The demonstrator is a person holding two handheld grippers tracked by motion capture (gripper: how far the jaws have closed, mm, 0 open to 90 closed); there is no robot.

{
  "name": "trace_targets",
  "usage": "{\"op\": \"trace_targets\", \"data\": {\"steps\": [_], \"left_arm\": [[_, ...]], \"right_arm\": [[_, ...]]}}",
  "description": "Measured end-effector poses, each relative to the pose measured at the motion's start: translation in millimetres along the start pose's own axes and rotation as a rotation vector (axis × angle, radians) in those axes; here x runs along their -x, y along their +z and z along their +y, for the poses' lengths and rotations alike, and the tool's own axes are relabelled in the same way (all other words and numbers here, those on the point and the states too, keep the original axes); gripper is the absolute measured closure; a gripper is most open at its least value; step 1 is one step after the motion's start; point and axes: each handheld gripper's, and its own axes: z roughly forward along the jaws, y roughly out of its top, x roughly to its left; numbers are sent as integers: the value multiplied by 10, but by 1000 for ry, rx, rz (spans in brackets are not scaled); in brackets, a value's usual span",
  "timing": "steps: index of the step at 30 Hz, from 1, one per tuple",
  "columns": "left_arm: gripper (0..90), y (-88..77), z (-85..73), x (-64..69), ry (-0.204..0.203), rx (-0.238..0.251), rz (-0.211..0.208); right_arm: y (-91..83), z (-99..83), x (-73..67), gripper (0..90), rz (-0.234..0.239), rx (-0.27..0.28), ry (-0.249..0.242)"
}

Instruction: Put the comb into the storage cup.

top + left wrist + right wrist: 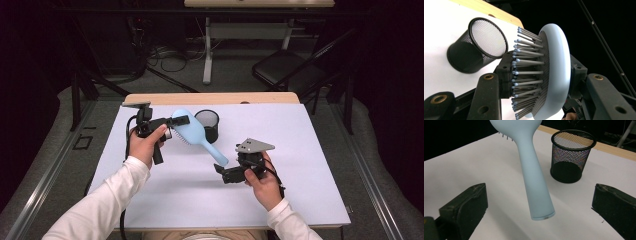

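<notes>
Hairbrush (192, 131) head is clamped in the left gripper (172, 123), handle free above the table (300, 190); right gripper (220, 172) gapes, cup (208, 125) just beyond.

High view above table (300, 165), gripper views close, all sharing brush (192, 132) and mesh cup (209, 125)

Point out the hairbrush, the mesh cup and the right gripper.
hairbrush (192, 131): high view, back of its head.
mesh cup (570, 157): right gripper view, its side wall.
right gripper (539, 205): right gripper view, midway between its open jaws.
</notes>
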Motion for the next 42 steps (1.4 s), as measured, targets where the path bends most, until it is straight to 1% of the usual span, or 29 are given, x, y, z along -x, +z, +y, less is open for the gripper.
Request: {"op": "trace_targets", "data": {"steps": [3, 6, 8, 13, 16, 19, 22, 26, 30, 34, 38, 39, 42], "left_arm": [[513, -21, 27, 11, 11, 11, 1], [513, -40, 54, 31, 6, 20, 1], [512, -53, 75, 28, 20, 24, 3], [512, -77, 127, 37, 21, 36, 1], [512, -91, 160, 52, 35, 44, 8], [511, -103, 196, 68, 43, 52, 3], [511, -117, 222, 96, 67, 59, 16], [510, -137, 255, 129, 89, 81, 23], [510, -156, 289, 161, 89, 103, 19], [510, -164, 315, 176, 97, 108, 25], [509, -167, 338, 179, 89, 119, 23], [509, -168, 343, 180, 83, 124, 21], [509, -173, 369, 171, 81, 142, 22]], "right_arm": [[0, 0, 0, 0, 0, 0, 1], [-2, 0, 2, 0, 0, 1, 2], [-4, 1, 4, 0, 0, 1, 4], [-11, 3, 26, 0, -5, 5, 4], [-13, 2, 31, 1, -5, 5, 5], [-15, 2, 34, 2, -8, 4, 8], [-19, 1, 40, 3, -10, 5, 10], [-19, -1, 48, 4, -11, 4, 9], [-19, -1, 49, 4, -12, 3, 8], [-19, -2, 48, 5, -12, 2, 8], [-18, -3, 50, 5, -13, 1, 9], [-18, -3, 51, 5, -13, 2, 8], [-18, -4, 51, 5, -13, 1, 7]]}}
